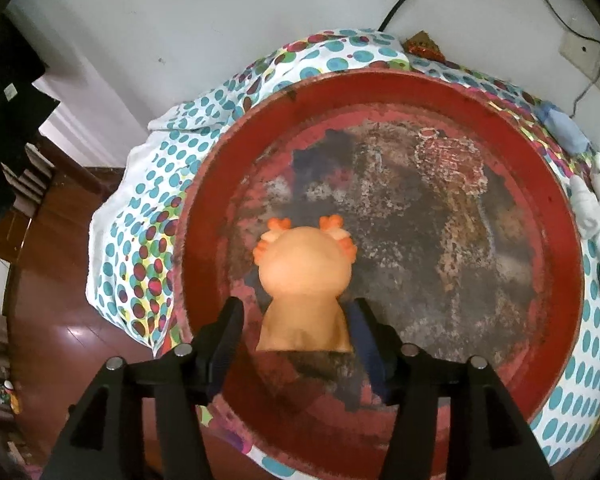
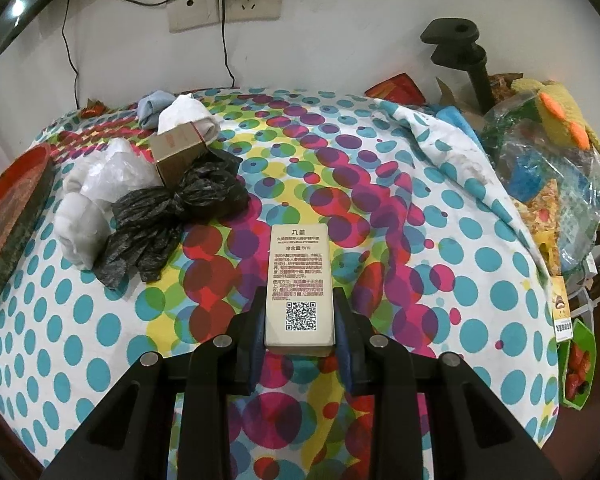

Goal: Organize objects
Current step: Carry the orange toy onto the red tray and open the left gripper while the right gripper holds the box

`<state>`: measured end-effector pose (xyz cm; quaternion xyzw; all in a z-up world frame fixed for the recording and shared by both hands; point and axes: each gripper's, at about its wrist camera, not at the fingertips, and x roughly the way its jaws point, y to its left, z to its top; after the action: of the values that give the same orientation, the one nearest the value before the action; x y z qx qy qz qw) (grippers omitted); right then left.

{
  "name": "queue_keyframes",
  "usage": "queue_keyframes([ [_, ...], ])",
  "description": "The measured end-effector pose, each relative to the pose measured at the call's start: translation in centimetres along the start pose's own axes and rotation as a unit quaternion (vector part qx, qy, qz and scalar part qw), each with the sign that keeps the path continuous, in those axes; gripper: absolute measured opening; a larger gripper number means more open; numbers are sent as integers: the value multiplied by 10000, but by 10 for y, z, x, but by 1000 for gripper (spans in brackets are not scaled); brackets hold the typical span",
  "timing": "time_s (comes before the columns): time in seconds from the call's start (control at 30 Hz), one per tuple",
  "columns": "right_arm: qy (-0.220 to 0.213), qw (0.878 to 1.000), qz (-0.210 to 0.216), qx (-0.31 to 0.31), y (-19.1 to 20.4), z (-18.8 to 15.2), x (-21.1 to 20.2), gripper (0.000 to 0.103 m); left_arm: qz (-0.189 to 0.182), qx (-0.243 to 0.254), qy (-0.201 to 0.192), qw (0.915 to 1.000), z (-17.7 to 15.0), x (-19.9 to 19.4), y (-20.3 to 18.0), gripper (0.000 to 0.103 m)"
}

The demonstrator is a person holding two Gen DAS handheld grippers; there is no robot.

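Note:
An orange axolotl toy (image 1: 306, 280) stands on the worn floor of a round red tray (image 1: 540, 184), near its left side. My left gripper (image 1: 296, 308) is open, one finger on each side of the toy's lower body; a gap shows on the left side. In the right wrist view my right gripper (image 2: 300, 296) is shut on a cream box (image 2: 299, 276) with printed text and a QR code, held over the dotted tablecloth (image 2: 440, 240). The tray's edge (image 2: 16, 208) shows at the far left there.
A crumpled black plastic bag (image 2: 172, 208), white bags (image 2: 84, 220) and a small cardboard box (image 2: 176, 152) lie left of the held box. A pile with a yellow plush (image 2: 560, 120) and a black clamp stand (image 2: 460, 40) fill the right. The wooden floor (image 1: 60, 280) lies past the table's left edge.

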<state>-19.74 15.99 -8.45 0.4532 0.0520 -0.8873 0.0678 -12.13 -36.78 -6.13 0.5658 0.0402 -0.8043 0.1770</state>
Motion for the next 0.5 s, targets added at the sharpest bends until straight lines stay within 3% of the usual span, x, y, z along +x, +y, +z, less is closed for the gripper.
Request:
queue_keyframes([
  [0.3, -183, 9998, 86, -13, 13, 4, -25, 28, 235, -60, -433, 9988, -30, -28, -12, 57],
  [0.5, -355, 9983, 361, -277, 48, 12, -43, 28, 359, -211, -659, 9970, -49, -38, -19, 57],
])
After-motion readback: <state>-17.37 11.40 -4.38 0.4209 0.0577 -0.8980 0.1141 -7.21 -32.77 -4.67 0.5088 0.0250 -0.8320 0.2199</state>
